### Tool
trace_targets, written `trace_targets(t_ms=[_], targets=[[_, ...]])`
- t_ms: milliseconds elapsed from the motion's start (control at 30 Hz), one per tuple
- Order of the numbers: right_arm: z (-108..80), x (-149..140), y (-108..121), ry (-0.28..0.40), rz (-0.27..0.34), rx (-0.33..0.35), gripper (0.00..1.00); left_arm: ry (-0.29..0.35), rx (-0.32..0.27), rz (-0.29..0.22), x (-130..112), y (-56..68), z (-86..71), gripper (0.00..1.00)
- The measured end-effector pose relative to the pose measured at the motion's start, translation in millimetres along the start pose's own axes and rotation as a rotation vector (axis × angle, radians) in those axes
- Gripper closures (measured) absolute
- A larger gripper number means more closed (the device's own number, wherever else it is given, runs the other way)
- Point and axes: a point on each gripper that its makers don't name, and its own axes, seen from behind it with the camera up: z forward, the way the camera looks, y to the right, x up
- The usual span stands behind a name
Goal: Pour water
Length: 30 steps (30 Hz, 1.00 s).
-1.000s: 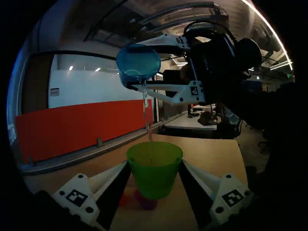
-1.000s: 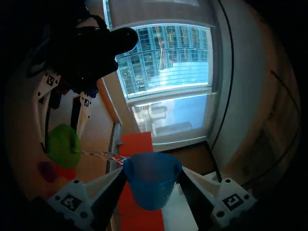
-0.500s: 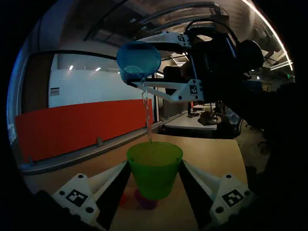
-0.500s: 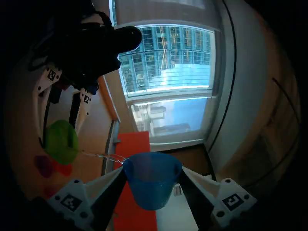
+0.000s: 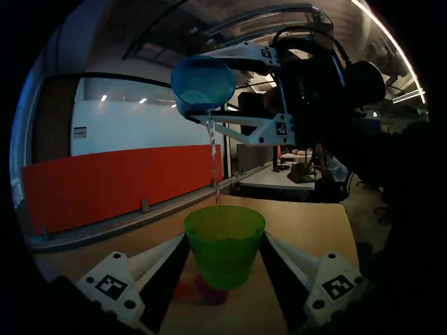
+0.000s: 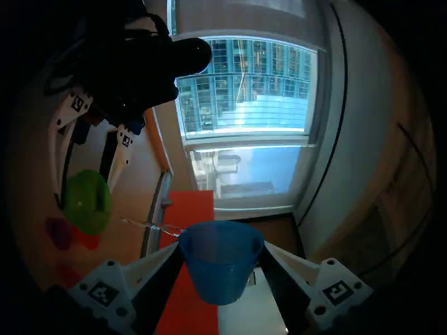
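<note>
Right hand-held gripper (image 6: 222,249) pinches one blue cup (image 6: 220,271) | left hand-held gripper (image 5: 224,239) pinches one green cup (image 5: 224,254)

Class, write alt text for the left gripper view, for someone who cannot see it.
A tilted blue plastic cup, gripped by the right tool, pours a thin stream of water into a green plastic cup clamped in the left tool, a wooden table beyond.

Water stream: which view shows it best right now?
The left gripper view. There the water stream runs full length from the tilted blue cup down toward the green cup, clear against the wall. The right gripper view gives a thin, faint streak off the blue cup's rim.
</note>
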Motion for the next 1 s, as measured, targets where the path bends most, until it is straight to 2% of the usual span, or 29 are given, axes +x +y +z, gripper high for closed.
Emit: trace_targets(t_ms=[567, 1000], targets=[[2.4, 7.2, 2.0, -0.003, -0.071, 0.001, 0.09, 0.003, 0.003, -0.005, 1.7, -0.1, -1.8, 0.16], [3.1, 14.2, 3.2, 0.000, -0.147, -0.006, 0.09, 0.006, 0.009, -0.010, 0.6, -4.9, -1.6, 0.16]])
